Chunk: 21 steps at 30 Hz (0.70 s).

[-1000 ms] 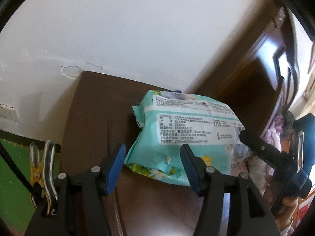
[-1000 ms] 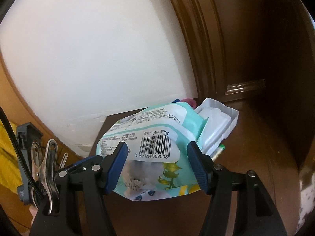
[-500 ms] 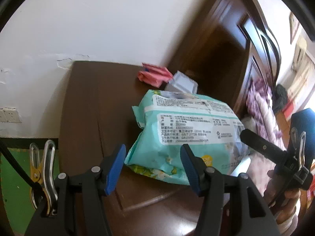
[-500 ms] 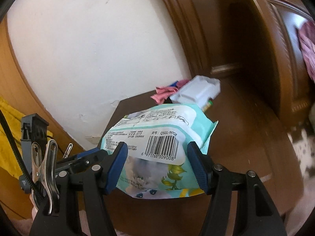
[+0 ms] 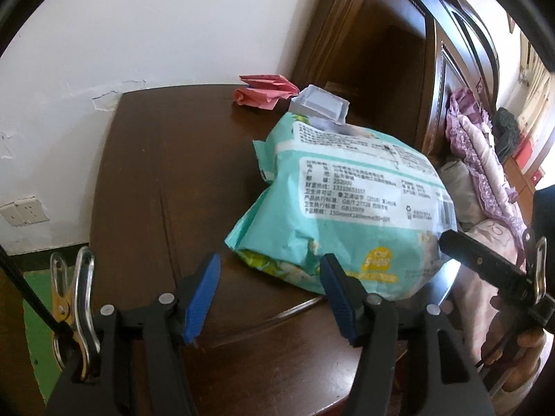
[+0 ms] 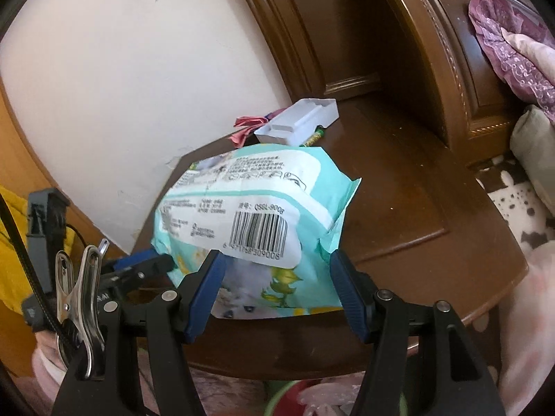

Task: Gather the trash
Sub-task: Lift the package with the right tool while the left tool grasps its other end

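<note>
The right gripper point(image 6: 274, 270) was clamped on a pale green pack of wet wipes point(image 6: 249, 208). Both blue pads pressed on its sides, and the barcode label sat just ahead of the fingertips. The pack reached forward from the fingers over the front part of a dark wooden table point(image 6: 416, 180), with its near end past the table's edge. Beyond the pack's far end lay a white plastic box point(image 6: 298, 121), with a crumpled red paper point(image 6: 246, 124) beside it.

The left gripper point(image 5: 269, 270) was released, and its jaws had just been opening. One corner of the pack lay between its fingers, up against the right-hand finger and clear of the left-hand one. One finger of the right gripper showed at the pack's far side.
</note>
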Tool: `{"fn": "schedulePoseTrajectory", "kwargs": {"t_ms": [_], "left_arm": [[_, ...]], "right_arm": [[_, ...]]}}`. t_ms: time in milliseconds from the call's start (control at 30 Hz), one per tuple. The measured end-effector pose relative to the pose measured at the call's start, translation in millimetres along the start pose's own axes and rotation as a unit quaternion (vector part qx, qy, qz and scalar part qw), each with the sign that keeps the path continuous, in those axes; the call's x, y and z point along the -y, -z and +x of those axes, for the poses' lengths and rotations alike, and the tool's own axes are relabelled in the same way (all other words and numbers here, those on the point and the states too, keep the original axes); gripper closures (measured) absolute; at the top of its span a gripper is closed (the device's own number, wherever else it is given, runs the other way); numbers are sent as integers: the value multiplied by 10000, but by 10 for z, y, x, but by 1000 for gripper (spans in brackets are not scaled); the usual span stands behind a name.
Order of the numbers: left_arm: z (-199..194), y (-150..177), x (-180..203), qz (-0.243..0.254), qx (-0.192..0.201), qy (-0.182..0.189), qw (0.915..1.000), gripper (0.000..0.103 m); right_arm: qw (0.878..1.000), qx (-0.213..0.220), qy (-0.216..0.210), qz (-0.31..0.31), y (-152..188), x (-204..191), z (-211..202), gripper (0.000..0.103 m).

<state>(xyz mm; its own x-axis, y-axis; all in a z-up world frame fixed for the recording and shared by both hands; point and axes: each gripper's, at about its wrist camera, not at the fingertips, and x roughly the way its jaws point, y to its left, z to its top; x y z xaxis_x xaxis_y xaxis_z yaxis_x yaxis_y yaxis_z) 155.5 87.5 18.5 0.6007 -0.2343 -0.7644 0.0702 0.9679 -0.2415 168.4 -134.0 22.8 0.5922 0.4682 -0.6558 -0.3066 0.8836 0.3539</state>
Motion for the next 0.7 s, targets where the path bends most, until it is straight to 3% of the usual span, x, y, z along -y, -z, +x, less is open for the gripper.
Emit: {"fn": "schedulePoseTrajectory", "kwargs": {"t_ms": [267,400,500,633,700], "left_arm": [[14,24,-6,-135,220,-126,9996,22],[50,40,93,192,26,-248,9995,11],[59,61,167,324,-77,-392,9987,11],[-9,52,134,285,-95,-155,9994,20],[-103,16,131,352,110,-142,9992,20]], "right_arm": [[9994,194,140,-231,89,-20,-7,38],[9994,281,66,-175,123,8,-37,38],[9993,336,38,-133,117,22,-19,38],[9994,337,59,-93,108,28,-52,38],[9992,391,96,-89,89,41,-99,28]]}}
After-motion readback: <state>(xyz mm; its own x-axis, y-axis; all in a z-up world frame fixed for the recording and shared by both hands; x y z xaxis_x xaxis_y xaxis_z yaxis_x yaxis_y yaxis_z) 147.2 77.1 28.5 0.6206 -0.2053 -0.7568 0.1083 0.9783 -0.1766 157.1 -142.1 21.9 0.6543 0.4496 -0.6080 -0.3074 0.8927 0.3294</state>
